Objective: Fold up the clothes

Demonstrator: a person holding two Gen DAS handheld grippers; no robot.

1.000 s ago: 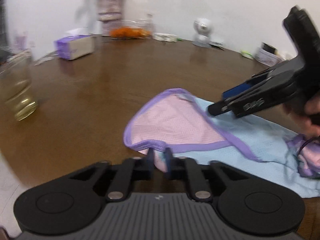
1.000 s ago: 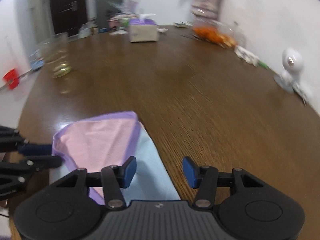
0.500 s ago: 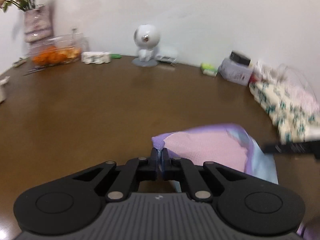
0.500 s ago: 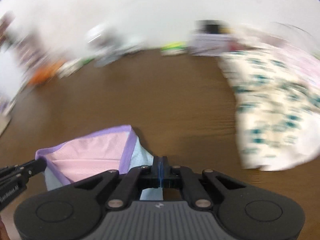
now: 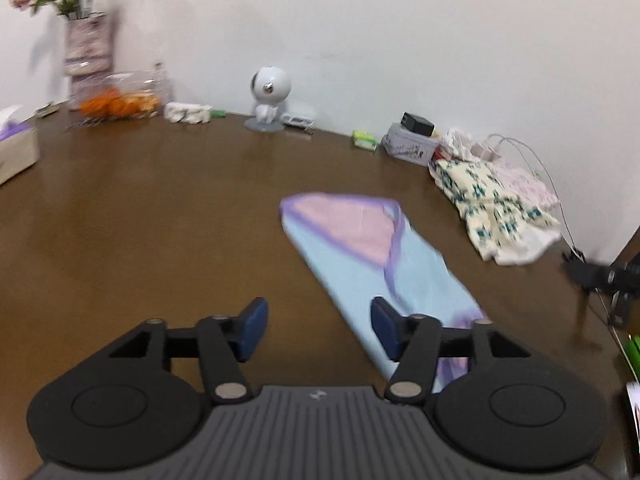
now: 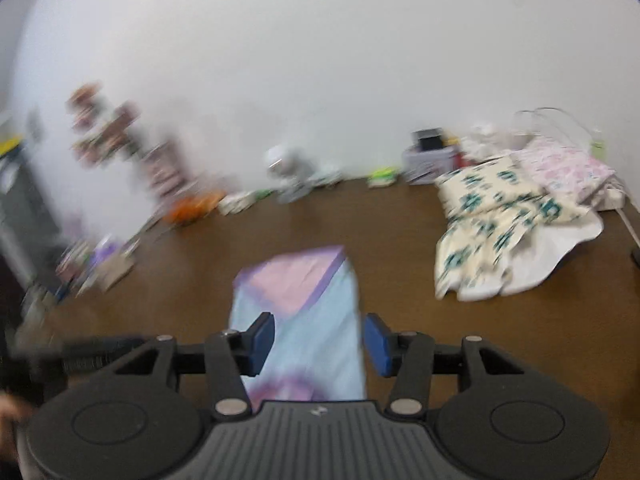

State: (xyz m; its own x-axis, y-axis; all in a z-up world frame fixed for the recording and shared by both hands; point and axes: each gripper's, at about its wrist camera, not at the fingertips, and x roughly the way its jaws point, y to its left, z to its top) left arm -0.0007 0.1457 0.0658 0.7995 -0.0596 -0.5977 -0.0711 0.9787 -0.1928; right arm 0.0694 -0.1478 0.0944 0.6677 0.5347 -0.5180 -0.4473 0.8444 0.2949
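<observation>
Pale blue with a pink panel and purple trim, the little garment (image 5: 380,256) is lying flat on the brown tabletop (image 5: 160,208) as a long narrow strip, so it looks folded lengthwise at least once. The pink corner is at the far end, and there's some purple bunched at the near end.

Both sets of tongs are spread wide and holding nothing. The left tongs (image 5: 318,330) hang above the tabletop with the strip's near end just by the right finger. The right tongs (image 6: 318,340) hover right over the garment, one finger on each side of it, though I can't tell if they touch the cloth.

Honestly it could be done as is, or it might still want folding end to end to make it compact; hard to call from this. Over by the wall there's a loose heap of floral clothes (image 6: 504,220) with a pink piece behind it, and those look rumpled, so I'd guess more folding is left.
</observation>
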